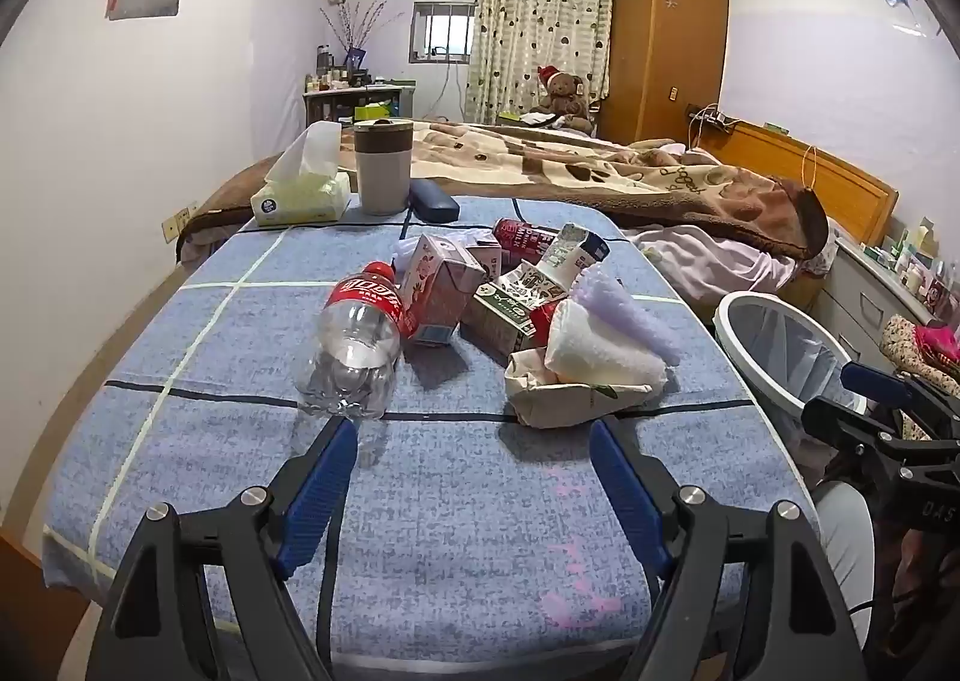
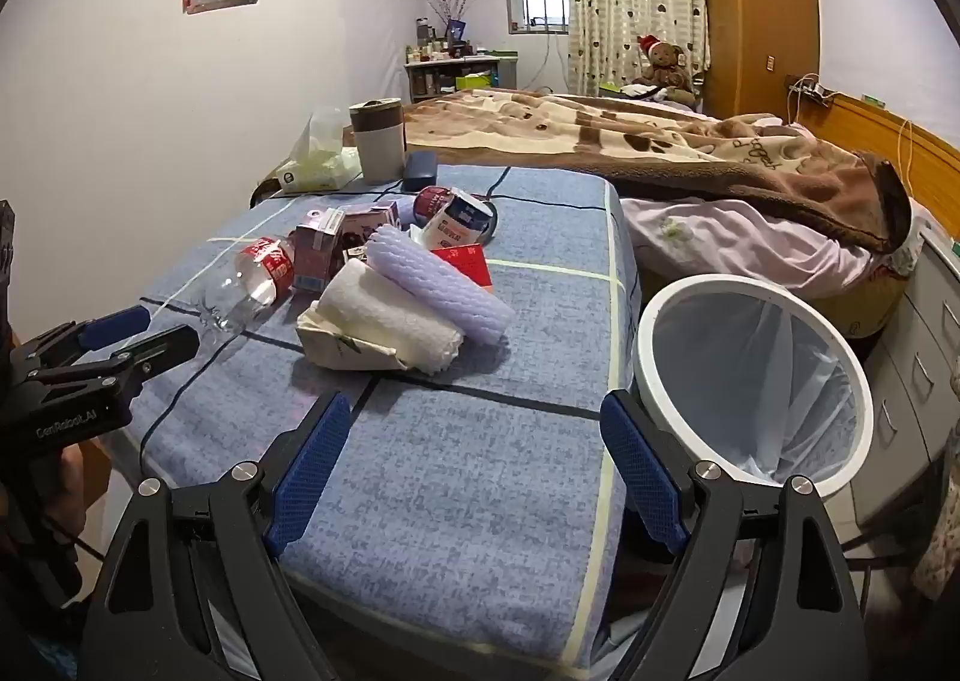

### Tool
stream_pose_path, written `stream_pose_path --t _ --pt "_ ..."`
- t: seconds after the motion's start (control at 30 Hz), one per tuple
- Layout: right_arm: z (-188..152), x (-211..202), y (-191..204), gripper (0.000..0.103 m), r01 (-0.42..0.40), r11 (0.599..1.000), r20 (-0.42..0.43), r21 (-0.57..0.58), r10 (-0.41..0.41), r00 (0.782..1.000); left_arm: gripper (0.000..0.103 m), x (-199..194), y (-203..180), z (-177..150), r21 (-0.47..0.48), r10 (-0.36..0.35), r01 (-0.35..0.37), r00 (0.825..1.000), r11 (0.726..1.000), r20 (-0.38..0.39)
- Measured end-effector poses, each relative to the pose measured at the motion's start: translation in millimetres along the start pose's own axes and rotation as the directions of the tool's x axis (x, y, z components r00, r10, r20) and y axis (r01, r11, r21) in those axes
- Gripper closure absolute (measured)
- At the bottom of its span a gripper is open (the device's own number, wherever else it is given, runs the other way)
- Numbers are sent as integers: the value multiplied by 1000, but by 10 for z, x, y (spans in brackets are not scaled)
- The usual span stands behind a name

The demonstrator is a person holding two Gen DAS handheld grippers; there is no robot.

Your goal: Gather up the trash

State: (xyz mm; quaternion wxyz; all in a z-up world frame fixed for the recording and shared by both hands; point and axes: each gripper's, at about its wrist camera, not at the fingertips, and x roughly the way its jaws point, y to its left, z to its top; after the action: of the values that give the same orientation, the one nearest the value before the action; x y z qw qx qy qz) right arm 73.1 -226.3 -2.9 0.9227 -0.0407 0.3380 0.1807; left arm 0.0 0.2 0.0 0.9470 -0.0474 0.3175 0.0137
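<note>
The left hand-held gripper (image 1: 471, 444) hovers low over the blue checked worktop (image 1: 420, 501) with its 2 blue fingers spread wide and nothing between them. Just ahead of its left finger lies an empty clear bottle (image 1: 354, 345) with a red label, on its side, its base toward the camera. Touching the bottle is a pink carton (image 1: 438, 291), and behind that sits a heap of trash: a green carton (image 1: 501, 318), a red can (image 1: 522, 234), a white rolled cloth (image 1: 600, 351) on a crumpled paper bag (image 1: 558, 396), and a purple roll (image 1: 624, 315).

The right hand-held gripper (image 2: 474, 429) is also wide apart and holds nothing, poised over the near right part of the worktop. Just right of it, beside the worktop's edge, stands a white bin (image 2: 756, 375) lined with a clear bag.

At the far end of the worktop stand a tissue box (image 1: 303, 195), a grey cup (image 1: 382, 165) and a dark case (image 1: 433, 199).
</note>
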Motion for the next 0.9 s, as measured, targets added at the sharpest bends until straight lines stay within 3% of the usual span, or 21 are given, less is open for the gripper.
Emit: stream_pose_path --t 0.9 --pt "14 -10 46 16 -4 1000 1 -4 4 1000 23 -10 25 38 9 5 -5 1000 1000 3"
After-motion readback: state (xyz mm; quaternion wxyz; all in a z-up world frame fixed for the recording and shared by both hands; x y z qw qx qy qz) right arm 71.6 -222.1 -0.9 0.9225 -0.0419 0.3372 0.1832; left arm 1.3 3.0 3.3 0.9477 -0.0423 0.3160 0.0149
